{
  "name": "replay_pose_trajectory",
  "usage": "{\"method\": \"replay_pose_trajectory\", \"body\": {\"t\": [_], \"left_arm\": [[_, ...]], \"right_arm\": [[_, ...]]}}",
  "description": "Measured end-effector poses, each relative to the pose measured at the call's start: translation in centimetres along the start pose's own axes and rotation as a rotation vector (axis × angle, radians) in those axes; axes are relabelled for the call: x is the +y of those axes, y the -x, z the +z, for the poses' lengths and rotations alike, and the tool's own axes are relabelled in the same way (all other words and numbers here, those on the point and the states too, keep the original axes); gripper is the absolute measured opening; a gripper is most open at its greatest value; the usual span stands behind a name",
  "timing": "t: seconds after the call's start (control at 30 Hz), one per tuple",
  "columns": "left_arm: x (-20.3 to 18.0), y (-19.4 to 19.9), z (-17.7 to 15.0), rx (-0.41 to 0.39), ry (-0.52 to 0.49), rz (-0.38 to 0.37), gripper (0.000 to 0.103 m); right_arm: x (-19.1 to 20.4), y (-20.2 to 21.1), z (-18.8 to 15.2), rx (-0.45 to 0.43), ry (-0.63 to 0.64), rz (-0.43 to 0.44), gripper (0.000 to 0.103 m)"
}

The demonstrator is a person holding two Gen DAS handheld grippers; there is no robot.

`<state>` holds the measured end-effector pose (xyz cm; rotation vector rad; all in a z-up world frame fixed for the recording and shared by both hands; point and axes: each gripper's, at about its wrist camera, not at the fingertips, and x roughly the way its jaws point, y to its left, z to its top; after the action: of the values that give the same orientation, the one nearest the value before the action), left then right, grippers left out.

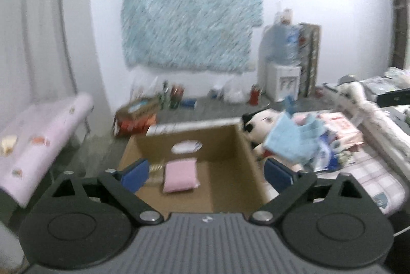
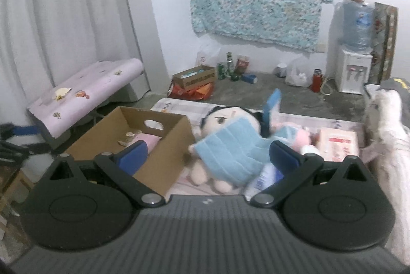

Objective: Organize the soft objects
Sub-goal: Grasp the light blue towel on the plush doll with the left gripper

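Both tools stood wide apart with nothing between the pads. The left gripper (image 1: 206,172) hung above the open cardboard box (image 1: 246,153), its pads bracketing the view of a small pink cushion (image 1: 180,175) that lay flat on the box floor, below and ahead of the fingertips and clear of them. The right gripper (image 2: 207,157) was likewise released and empty; directly ahead of its fingers lay a plush doll (image 2: 225,125) on the checked bedding (image 2: 179,104), with a quilted light-blue cloth (image 2: 228,153) draped over the doll's body, and the box off to that tool's left.

By my judgement one soft item was already stowed and the next pick was the pile on the bed. To do it well, the right tool should come down on the blue cloth or the doll's body squarely, close on a good fold of fabric rather than an edge, lift clear of the box wall, then release low over the free floor beside the cushion.

Much was unclear. The left view was smeared by motion, so the pale item at the box's far wall could not be identified. The packets and pink things behind the doll overlapped and could not be separated. The doll's lower body was hidden under the cloth.
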<state>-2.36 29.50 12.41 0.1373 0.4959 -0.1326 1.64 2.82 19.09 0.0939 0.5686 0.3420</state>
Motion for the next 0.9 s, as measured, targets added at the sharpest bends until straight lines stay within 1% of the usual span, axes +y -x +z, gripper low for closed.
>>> {"method": "replay_pose_trajectory", "body": {"t": [0.07,0.17,0.23,0.37,0.4,0.47,0.57,0.67,0.8,0.83,0.9], "left_arm": [[-1.8,0.5,0.3,-0.024,-0.016,-0.034,0.098],[-4.0,0.5,0.9,-0.034,-0.006,-0.114,0.098],[-5.6,0.0,1.4,-0.032,-0.007,-0.166,0.098],[-9.0,-1.9,1.3,-0.025,-0.047,-0.222,0.098],[-9.9,-2.6,1.3,-0.023,-0.054,-0.234,0.098],[-11.8,-4.5,1.3,-0.008,-0.067,-0.255,0.098],[-13.7,-7.0,1.2,0.023,-0.055,-0.275,0.097],[-15.2,-9.4,1.0,0.042,-0.047,-0.276,0.097],[-16.7,-13.0,0.2,0.069,-0.052,-0.235,0.097],[-17.0,-13.9,0.0,0.079,-0.048,-0.227,0.095],[-17.4,-15.6,-0.3,0.105,-0.037,-0.226,0.094]], "right_arm": [[-1.2,1.2,-0.9,-0.011,-0.019,-0.007,0.102],[-3.5,2.6,-1.7,-0.025,-0.064,-0.016,0.102],[-5.0,3.1,-2.3,-0.031,-0.061,-0.052,0.102],[-8.4,3.9,-3.3,-0.027,-0.074,-0.152,0.102],[-9.5,4.1,-3.7,-0.023,-0.093,-0.164,0.102],[-11.7,4.1,-4.6,-0.010,-0.145,-0.158,0.102],[-14.1,3.6,-5.9,0.007,-0.193,-0.161,0.102],[-15.5,2.0,-7.1,0.033,-0.221,-0.153,0.102],[-16.7,-0.7,-8.0,0.034,-0.250,-0.122,0.102],[-16.9,-1.8,-7.9,0.035,-0.254,-0.109,0.102],[-17.4,-3.4,-8.0,0.045,-0.256,-0.090,0.102]]}}
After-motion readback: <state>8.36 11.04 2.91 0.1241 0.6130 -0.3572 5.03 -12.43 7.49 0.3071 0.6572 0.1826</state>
